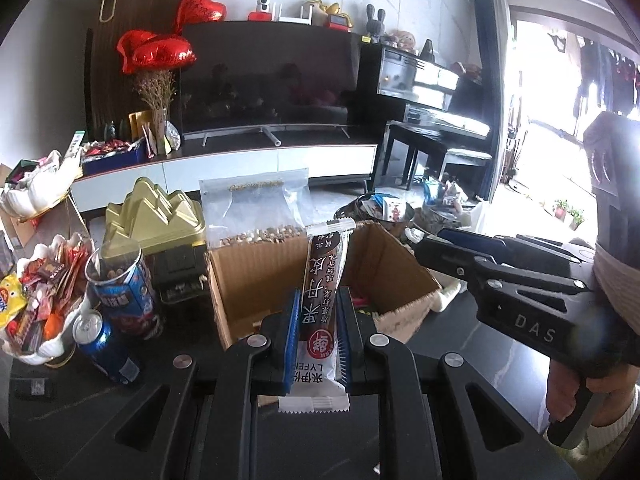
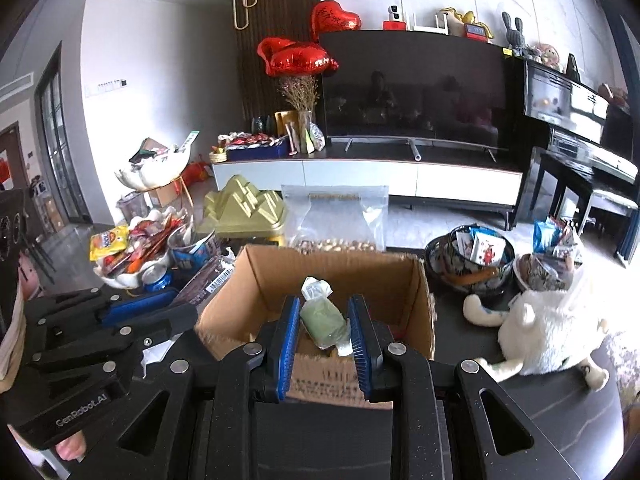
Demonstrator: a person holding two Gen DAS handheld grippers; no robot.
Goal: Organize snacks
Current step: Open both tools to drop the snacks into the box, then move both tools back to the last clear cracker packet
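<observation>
Brown snack bar (image 1: 322, 300): a long brown and white wrapped fruit-leather bar is clamped between the blue pads of the left gripper (image 1: 318, 340); its long axis is aligned with the fingers, running from 6 to 12 o'clock in the left wrist view, with most of its length projecting past the fingertips.

Green wrapped snack (image 2: 322, 320): a small pale green sweet in clear wrap is pinched in the right gripper (image 2: 324, 340), whose jaws are closed on it; its twisted end is pointed toward 12 o'clock.

Cardboard box (image 2: 332, 276): it is open-topped and seen directly ahead of both grippers, at 12 o'clock of each held snack and below them.

Key relation: both snacks are held above the box's near edge, and neither is yet inside. Neither hand is judged clearly nearer.

Next move, as judged: each snack would need to be carried forward and down over the opening before the jaws are parted.

Clear bag of nuts (image 1: 256, 208): it is stood upright behind the box's far wall.

Surroundings: a white dish of mixed snacks (image 1: 38, 296) is seen at 9 o'clock, a dark bowl of packets (image 2: 472, 256) at 2 o'clock, and a white plush toy (image 2: 548, 332) at 3 o'clock.
</observation>
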